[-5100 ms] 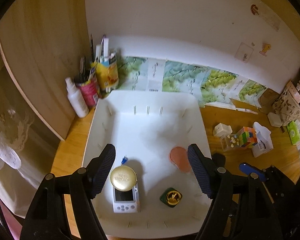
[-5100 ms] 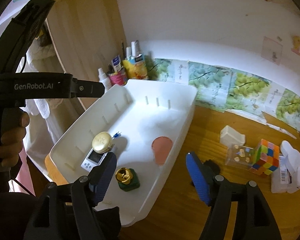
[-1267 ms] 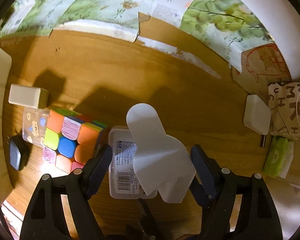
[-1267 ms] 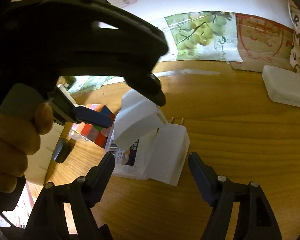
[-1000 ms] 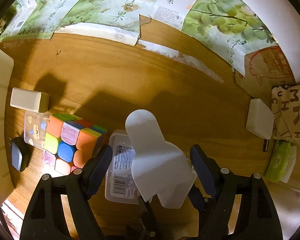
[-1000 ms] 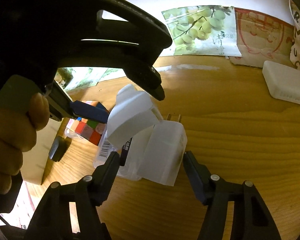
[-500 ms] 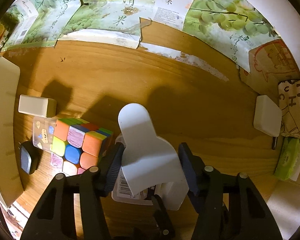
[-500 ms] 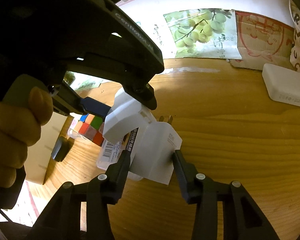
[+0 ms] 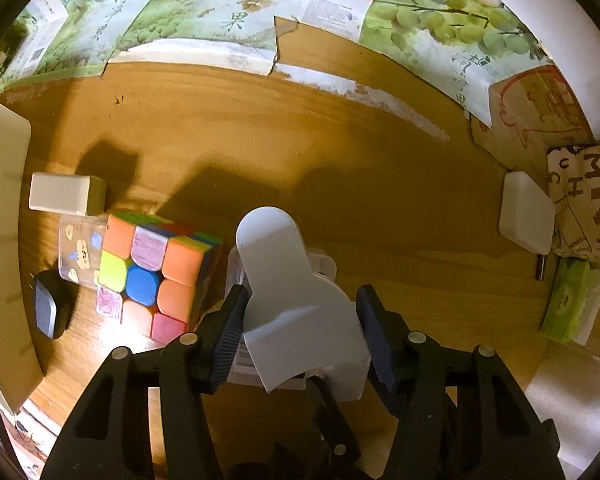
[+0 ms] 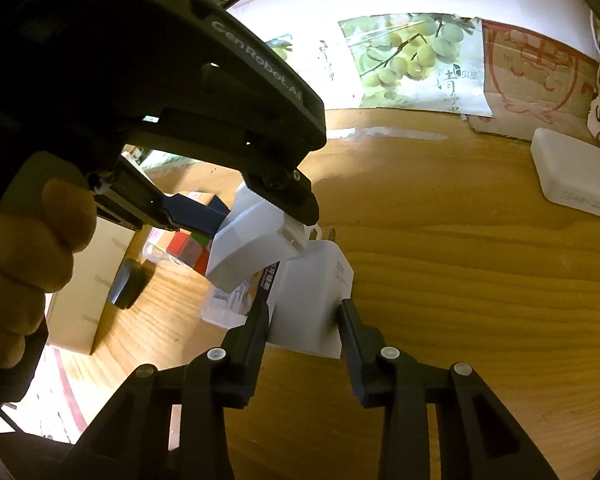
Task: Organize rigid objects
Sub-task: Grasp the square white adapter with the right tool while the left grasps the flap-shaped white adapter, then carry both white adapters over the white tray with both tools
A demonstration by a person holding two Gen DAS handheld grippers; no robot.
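White plastic scoop [image 9: 296,304] sits clamped in left gripper [image 9: 300,328] jaws.

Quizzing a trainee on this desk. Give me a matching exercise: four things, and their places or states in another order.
Things:
1. white bottle-shaped piece
2. white charger
3. puzzle cube
4. green packet

States:
A. far right of the desk
B. between the right gripper fingers
C. resting on a clear case
D. between the left gripper fingers

Pairs: 1-D, 2-B, 3-C, 4-A
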